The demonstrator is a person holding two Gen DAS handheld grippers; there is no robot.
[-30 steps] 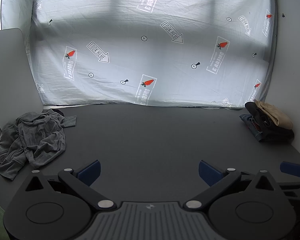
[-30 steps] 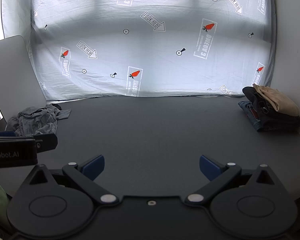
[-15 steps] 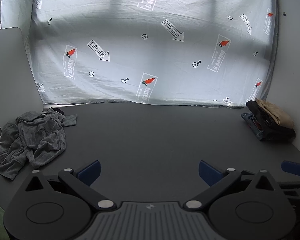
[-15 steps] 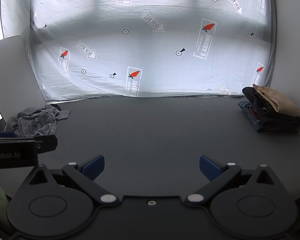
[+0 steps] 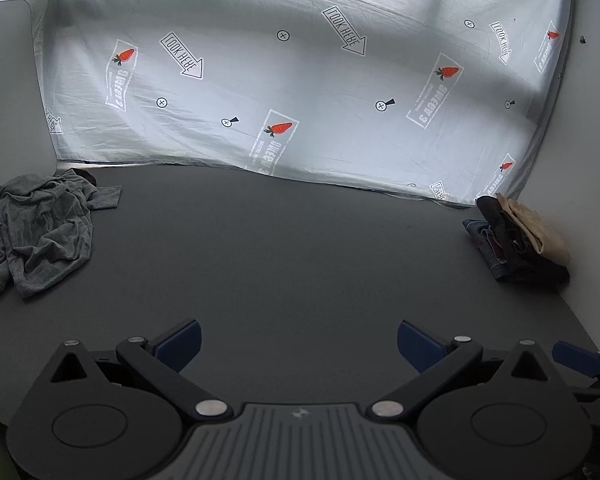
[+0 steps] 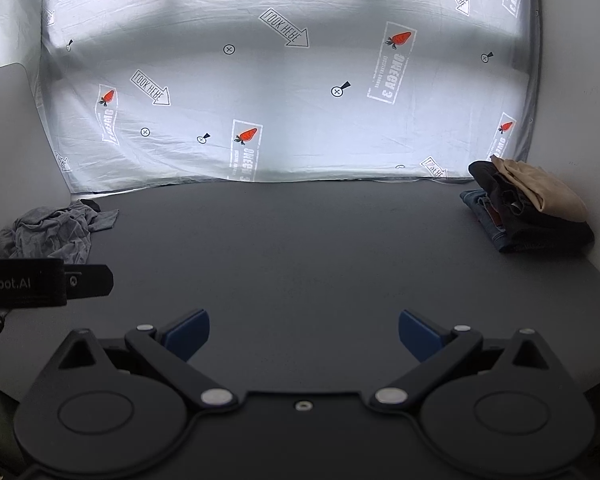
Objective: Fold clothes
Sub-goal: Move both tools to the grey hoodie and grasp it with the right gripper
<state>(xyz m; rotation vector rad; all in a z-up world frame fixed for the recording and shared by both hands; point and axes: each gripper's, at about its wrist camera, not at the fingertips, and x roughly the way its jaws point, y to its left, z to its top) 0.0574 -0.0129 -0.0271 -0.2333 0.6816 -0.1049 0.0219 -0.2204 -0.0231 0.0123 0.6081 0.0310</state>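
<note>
A crumpled grey garment [image 5: 40,232] [image 6: 56,232] lies in a heap at the far left of the dark grey table [image 5: 292,256] [image 6: 300,248]. A stack of folded clothes [image 5: 519,240] [image 6: 527,208], dark items with a tan piece on top, sits at the far right against the wall. My left gripper [image 5: 298,342] hangs open over the table's near middle, holding nothing. My right gripper [image 6: 303,336] is open too, with nothing between its blue pads. The left gripper's body [image 6: 40,284] shows at the left edge of the right wrist view.
A pale printed sheet [image 5: 300,80] [image 6: 284,100] with carrots and arrows hangs behind the table. A grey panel [image 5: 8,88] stands at the left and a white wall [image 5: 591,160] at the right. Bare dark tabletop lies between the heap and the stack.
The left wrist view has tilted and swung slightly leftward, so the grey heap sits closer to its left edge. Both grippers stay open; the clothes have not moved.
</note>
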